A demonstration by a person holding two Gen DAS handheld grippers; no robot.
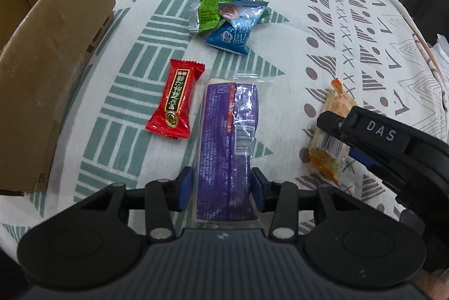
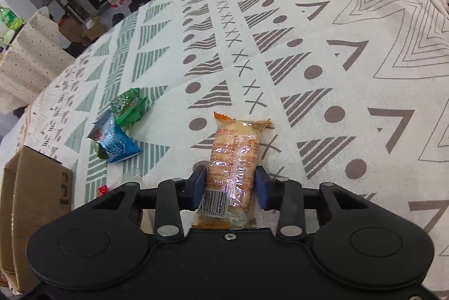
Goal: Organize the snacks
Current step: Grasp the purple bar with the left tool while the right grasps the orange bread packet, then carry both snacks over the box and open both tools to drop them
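Two hand-held grippers work over a worktop (image 1: 322,27) draped in a cloth patterned with green and grey triangles, where wrapped snacks lie scattered. The left hand-held gripper (image 1: 223,187) points steeply down, its blue pads closed against both long edges of a purple-wrapped snack (image 1: 227,142) that stretches away from the camera across the cloth. Just to the left of that packet lies a red-wrapped snack (image 1: 175,99), apart from it, and farther off sits a small heap of a green packet (image 1: 213,9) and a blue packet (image 1: 233,33), overlapping one another. An open cardboard box (image 1: 56,53) stands at the left edge of the worktop, its inside not visible from here. To the right, the right hand-held gripper (image 2: 231,187) is clamped on the lower part of an orange-wrapped snack (image 2: 235,157), a barcode showing near the pads; the packet's far end reaches forward over the cloth. Whether either packet is lifted clear of the cloth cannot be told. Beyond the worktop's far edge, the right wrist view shows a room with dark shelving and clutter on the floor.
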